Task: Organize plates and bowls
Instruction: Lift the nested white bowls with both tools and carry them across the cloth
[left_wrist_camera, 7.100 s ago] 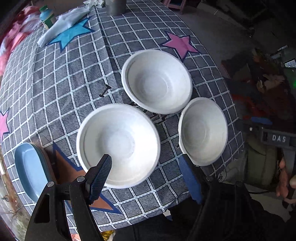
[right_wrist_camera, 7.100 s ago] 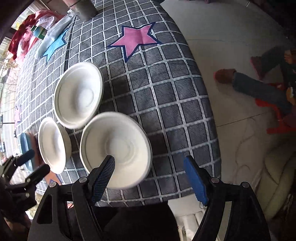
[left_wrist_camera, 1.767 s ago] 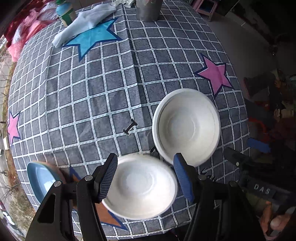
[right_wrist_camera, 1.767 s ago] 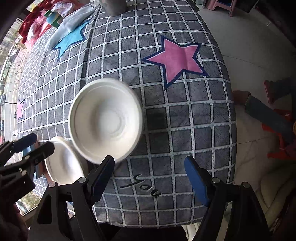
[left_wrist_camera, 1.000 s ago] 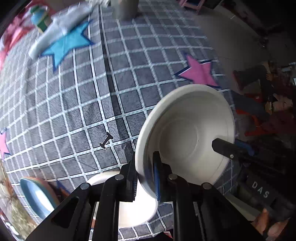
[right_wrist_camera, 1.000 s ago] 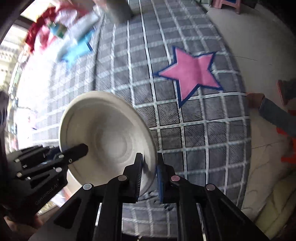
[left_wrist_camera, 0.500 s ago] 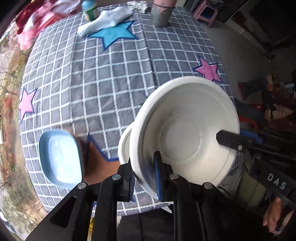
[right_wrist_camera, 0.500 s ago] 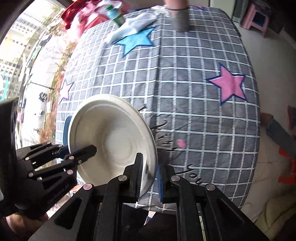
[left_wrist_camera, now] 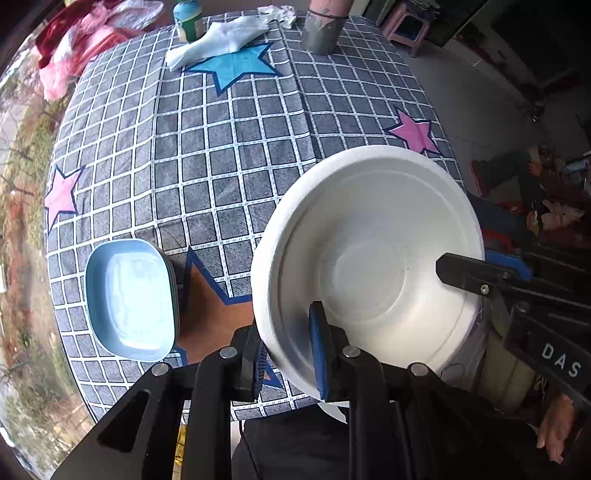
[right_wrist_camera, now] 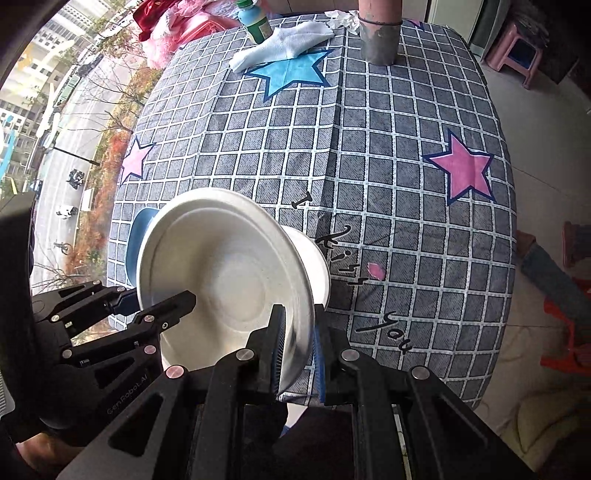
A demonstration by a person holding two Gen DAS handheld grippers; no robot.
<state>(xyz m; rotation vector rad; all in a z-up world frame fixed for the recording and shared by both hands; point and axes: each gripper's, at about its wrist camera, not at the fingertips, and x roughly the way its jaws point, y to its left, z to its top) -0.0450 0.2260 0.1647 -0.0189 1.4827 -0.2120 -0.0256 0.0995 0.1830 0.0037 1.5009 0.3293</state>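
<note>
A white bowl hangs tilted above the near edge of the checked tablecloth, held by both grippers. My left gripper pinches its near rim, one finger inside and one outside; its jaws are just starting to open with the rim still between the pads. In the right wrist view my right gripper is shut on the opposite rim of the same bowl. A second white bowl sits on the table directly below, mostly hidden. A light blue plate lies to the left.
At the far side of the table stand a grey cup, a white cloth and a green-capped bottle. A person's legs and a pink stool are on the floor to the right. The table's near edge lies just under the grippers.
Both grippers have lifted the bowl higher and carried it over the other white bowl, nearer the blue plate. The lower bowl is now almost covered.
</note>
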